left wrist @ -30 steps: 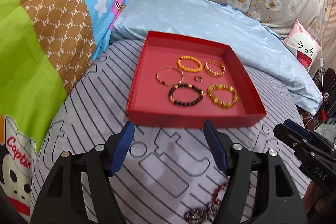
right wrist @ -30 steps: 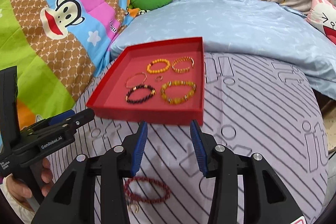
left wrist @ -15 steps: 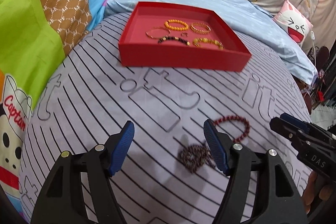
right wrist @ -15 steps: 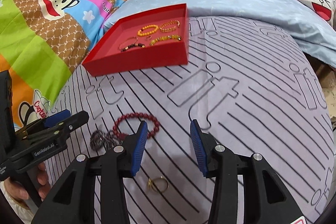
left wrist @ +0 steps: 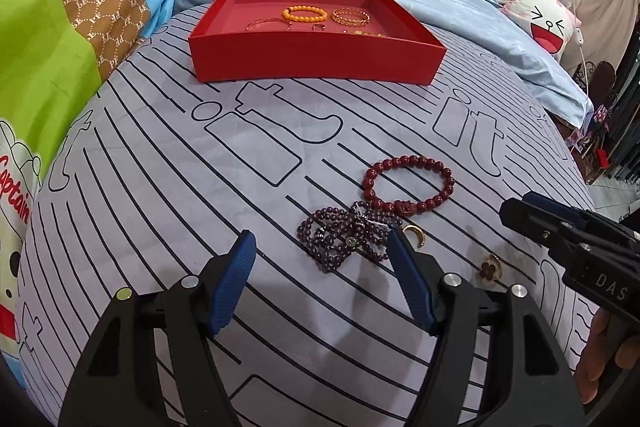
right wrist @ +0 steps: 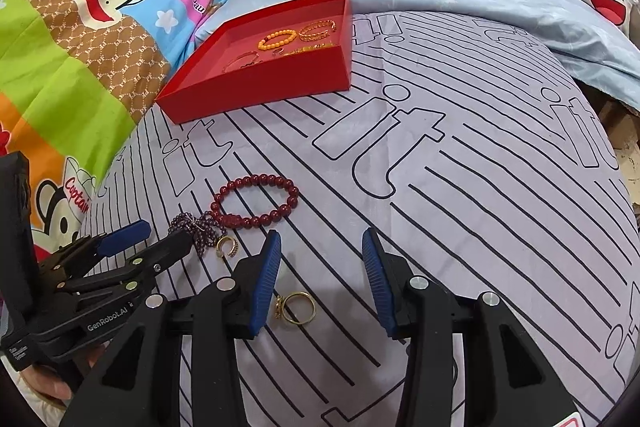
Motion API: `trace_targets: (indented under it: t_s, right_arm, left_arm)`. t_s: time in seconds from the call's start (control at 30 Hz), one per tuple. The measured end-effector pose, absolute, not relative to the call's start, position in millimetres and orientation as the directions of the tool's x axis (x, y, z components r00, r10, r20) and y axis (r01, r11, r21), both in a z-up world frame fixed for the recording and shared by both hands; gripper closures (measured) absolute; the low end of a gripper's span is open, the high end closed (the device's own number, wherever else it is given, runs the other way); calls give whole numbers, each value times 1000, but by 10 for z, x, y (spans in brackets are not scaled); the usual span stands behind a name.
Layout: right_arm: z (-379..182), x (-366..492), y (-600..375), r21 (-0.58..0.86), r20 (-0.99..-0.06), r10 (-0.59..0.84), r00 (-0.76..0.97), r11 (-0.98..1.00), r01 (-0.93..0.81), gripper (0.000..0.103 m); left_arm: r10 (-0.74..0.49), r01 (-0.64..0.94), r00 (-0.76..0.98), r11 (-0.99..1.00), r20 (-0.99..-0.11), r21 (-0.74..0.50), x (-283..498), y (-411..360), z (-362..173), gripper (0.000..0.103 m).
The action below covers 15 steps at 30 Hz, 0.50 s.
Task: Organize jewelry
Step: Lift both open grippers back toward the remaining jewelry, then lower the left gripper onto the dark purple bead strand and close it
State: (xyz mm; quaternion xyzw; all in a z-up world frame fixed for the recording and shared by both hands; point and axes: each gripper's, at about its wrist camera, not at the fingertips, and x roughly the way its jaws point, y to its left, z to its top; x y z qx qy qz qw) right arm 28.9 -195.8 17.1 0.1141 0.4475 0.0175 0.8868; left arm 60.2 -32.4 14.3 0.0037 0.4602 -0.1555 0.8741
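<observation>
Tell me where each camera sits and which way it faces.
Left wrist: on the left tongs, open, looking forward over the purple bead strand toward the red tray; right tongs show at right.
Right wrist: on the right tongs, open, above the gold ring; left tongs show at left.
Shared: tray, dark red bead bracelet.

A red tray (left wrist: 316,61) is seen on a lilac sheet (left wrist: 200,195) lined in black. Dark red beads (left wrist: 408,187), purple beads (left wrist: 340,239) and an orange bracelet (left wrist: 305,14) are shown.
</observation>
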Motion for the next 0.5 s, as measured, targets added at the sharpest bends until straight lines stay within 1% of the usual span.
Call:
trace_targets:
  t_s: [0.07,0.33,0.4,0.43,0.47,0.5]
  right_arm:
    - [177,287,-1949,219,-789,135,599,973,69,62]
    - [183,279,-1932,219,-790,138,597,974,64,62]
    - [183,278,-1915,218,-790,140,596,974,60,62]
    - [183,283,-1904,217,-791,141,596,974,57,62]
    - [182,287,-1890,216,-791,143,594,975,53,62]
    - [178,292,-1878,215,-792,144,593,975,51,62]
  left_arm:
    - [-268,279,526,951,-807,-134,580,-325,129,39]
    - [-250,266,533,956,-808,-120,540,-281,54,49]
    - [-259,266,533,955,-805,-131,562,-274,59,61]
    - [-266,268,531,953,-805,-138,578,-272,62,65]
    - [-276,271,527,951,-804,-148,591,-271,66,76]
    - [-293,278,517,946,-804,-167,610,-268,64,84]
